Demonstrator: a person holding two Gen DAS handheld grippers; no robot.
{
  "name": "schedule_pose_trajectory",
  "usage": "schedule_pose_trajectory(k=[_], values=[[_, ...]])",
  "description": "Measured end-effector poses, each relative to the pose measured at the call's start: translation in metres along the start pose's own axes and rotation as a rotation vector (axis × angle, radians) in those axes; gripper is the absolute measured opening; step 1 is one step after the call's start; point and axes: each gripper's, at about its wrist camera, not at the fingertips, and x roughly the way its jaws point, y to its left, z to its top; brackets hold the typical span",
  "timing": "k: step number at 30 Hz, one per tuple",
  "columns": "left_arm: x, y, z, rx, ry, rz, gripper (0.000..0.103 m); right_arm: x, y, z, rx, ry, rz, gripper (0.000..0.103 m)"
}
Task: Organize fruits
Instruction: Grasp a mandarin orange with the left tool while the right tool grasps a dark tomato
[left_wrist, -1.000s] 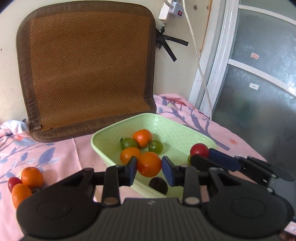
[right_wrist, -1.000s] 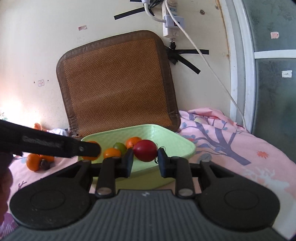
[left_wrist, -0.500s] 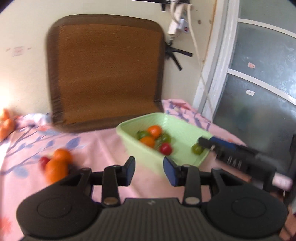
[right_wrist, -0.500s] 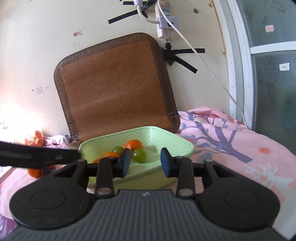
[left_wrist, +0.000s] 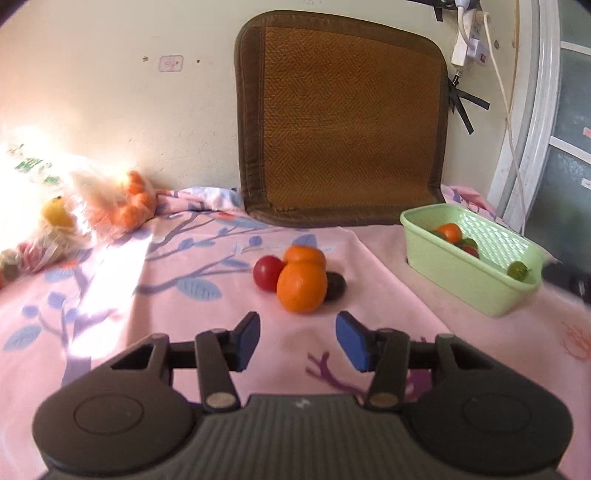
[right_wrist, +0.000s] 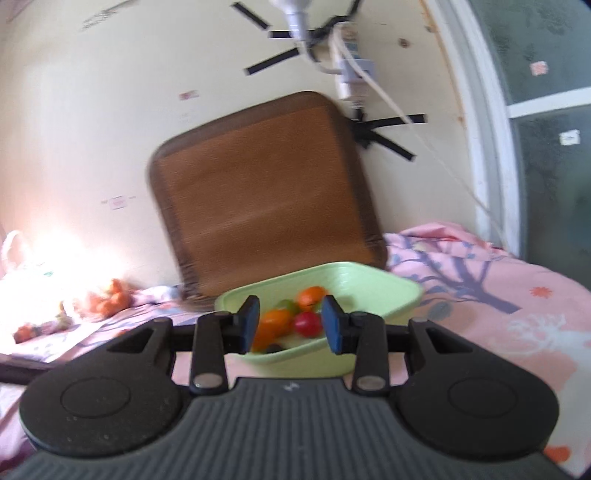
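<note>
A light green basket (left_wrist: 476, 284) sits on the pink cloth at the right and holds several fruits, orange, red and green. It also shows in the right wrist view (right_wrist: 388, 291). Loose on the cloth lie two oranges (left_wrist: 302, 286), a red fruit (left_wrist: 266, 272) and a dark fruit (left_wrist: 335, 285), clustered together. My left gripper (left_wrist: 297, 339) is open and empty, just in front of that cluster. My right gripper (right_wrist: 290, 323) is open and empty, just in front of the basket, with the fruits seen between its fingers.
A brown woven cushion (left_wrist: 343, 122) leans on the wall behind the cloth. A plastic bag of fruit (left_wrist: 125, 206) lies at the far left by the wall. A power strip and white cable (left_wrist: 469, 40) hang at the right, next to a glass door (left_wrist: 569, 155).
Both grippers let their fruits go into the basket, the left an orange and the right a red fruit. The left gripper has swung left to the loose fruit cluster. The right has drawn back slightly.
</note>
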Motion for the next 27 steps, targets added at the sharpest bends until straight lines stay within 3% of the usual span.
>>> schedule_pose_trajectory(k=[5, 8, 13, 19, 25, 27], values=[[0.029, -0.001, 0.013, -0.007, 0.018, 0.004, 0.046, 0.01, 0.041, -0.014, -0.131, 0.127, 0.122, 0.039], [0.037, -0.001, 0.013, -0.011, 0.028, -0.004, 0.037, 0.022, 0.051, -0.017, -0.171, 0.181, 0.135, 0.04], [0.007, 0.009, 0.002, -0.053, 0.002, -0.056, 0.035, 0.052, 0.058, -0.008, -0.178, 0.241, 0.163, 0.04], [-0.042, 0.025, -0.024, -0.089, -0.018, -0.071, 0.028, 0.095, 0.09, -0.006, -0.275, 0.307, 0.239, 0.04], [-0.04, 0.03, -0.031, -0.101, 0.005, -0.045, 0.029, 0.147, 0.106, -0.009, -0.247, 0.423, 0.249, 0.04], [-0.037, 0.029, -0.029, -0.101, 0.004, -0.047, 0.036, 0.153, 0.11, -0.009, -0.245, 0.444, 0.253, 0.039]])
